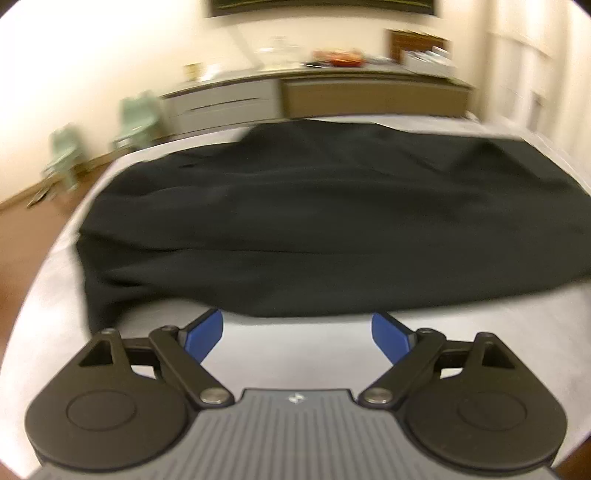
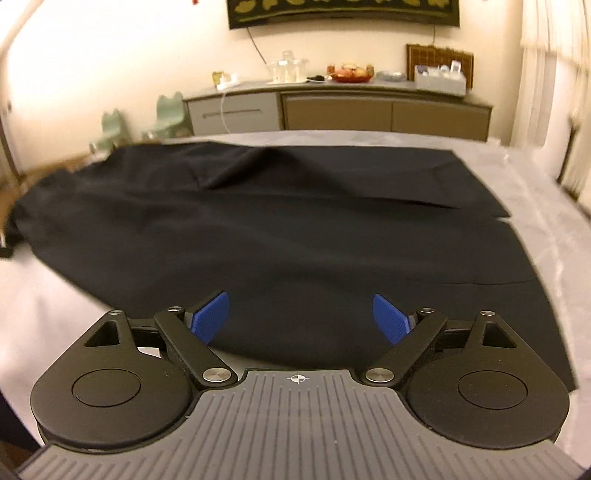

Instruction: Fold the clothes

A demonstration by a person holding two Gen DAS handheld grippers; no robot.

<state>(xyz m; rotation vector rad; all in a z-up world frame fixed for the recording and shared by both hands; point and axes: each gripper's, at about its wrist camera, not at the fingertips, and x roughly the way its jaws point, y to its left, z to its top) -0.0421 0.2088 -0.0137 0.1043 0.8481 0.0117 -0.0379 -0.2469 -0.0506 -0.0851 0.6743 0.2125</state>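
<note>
The left gripper [image 1: 297, 332] hangs just short of the near hem of a black garment [image 1: 332, 221], its 2 blue pads [image 1: 205, 338] spread wide with nothing between them; below the gap lies bare grey bed cover [image 1: 295, 354]. The dark hem runs just ahead of the fingertips, without clear contact. The gripper sits level, pointing straight across the bed, and its view is smeared by motion blur.

The right gripper [image 2: 301, 317] hovers over the same black garment [image 2: 295, 229], also splayed apart and gripping nothing, with dark cloth filling the space between its blue pads [image 2: 391, 319]. Whether the pads touch the fabric cannot be told. It too is held level and faces forward. A small crosshair mark is printed on each ribbed grey body; no readable writing shows there.

The garment lies spread flat across the bed cover [image 2: 535, 192], wrinkled near its far middle, with a slit or overlapping edge on its right side. Its left end reaches the bed's left edge.

Beyond the bed, 2 pale green chairs [image 2: 168, 114] stand on the floor at left. A long sideboard [image 2: 332, 109] lines the far wall, carrying glassware, a red dish of food [image 2: 351, 74] and a grey box. A dark hanging with gold shapes [image 2: 343, 13] sits above; no lettering is legible.
</note>
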